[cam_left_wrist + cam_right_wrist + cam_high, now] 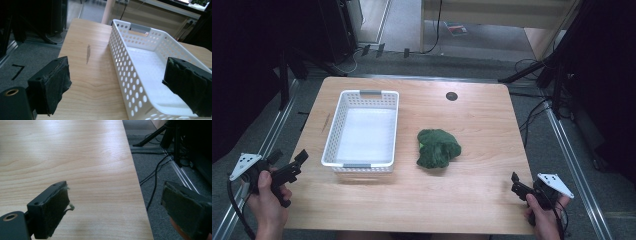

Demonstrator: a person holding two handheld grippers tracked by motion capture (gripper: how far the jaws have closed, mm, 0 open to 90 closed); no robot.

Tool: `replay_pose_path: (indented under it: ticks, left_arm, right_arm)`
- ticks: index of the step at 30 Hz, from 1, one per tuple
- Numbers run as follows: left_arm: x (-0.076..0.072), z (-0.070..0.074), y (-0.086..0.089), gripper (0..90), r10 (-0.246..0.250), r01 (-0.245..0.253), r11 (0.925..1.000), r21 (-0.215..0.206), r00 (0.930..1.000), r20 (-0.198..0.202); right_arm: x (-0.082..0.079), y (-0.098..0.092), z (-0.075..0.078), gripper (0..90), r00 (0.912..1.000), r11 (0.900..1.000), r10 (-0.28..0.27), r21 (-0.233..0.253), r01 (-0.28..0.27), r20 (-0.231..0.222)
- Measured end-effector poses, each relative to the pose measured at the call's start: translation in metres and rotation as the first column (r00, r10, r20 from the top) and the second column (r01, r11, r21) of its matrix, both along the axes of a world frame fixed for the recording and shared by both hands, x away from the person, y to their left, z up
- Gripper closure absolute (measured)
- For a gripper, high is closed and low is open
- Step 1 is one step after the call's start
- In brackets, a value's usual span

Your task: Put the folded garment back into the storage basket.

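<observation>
While both grippers wait gaping and empty, the crumpled green cloth (438, 148) could snag the white perforated plastic basket (334, 145).

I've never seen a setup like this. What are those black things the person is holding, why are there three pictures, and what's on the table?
No robot here: a person holds hand-held tongs, one in each hand. The top picture comes from a camera above the wooden table; the left tongs and the right tongs sit near its front corners. The other two pictures come from cameras riding on the tongs, looking out between their black jaws. Both jaws stand open and hold nothing. On the table are an empty white perforated basket and, to its right, a crumpled green cloth. The left gripper view looks at the basket's side; the right gripper view faces the bare table edge and the floor.
</observation>
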State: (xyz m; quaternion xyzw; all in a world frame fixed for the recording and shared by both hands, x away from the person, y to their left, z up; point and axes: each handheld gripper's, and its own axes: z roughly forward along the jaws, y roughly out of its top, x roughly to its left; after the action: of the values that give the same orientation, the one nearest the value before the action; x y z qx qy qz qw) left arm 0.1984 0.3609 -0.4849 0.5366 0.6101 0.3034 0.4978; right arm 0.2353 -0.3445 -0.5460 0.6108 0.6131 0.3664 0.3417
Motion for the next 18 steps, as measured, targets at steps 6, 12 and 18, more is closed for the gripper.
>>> replay_pose_path:
  ticks: [6,12,18]
  left_arm:
    - [0.001,0.008,-0.008,7.0,-0.02,0.02,0.9998,-0.004,0.9998,0.004]
    - [0.004,0.012,-0.019,7.0,-0.043,0.044,0.9988,-0.023,0.999,0.004]
    - [0.017,0.025,-0.049,7.1,-0.095,0.095,0.9948,-0.037,0.9955,-0.006]
  right_arm:
    - [0.0,0.0,0.0,8.2,1.0,1.0,0.0,-0.001,0.0,0.0]
    - [0.0,0.0,0.0,8.3,1.0,1.0,0.0,0.0,0.0,0.0]
    - [0.0,0.001,0.0,8.2,1.0,1.0,-0.003,0.001,0.003,0.0]
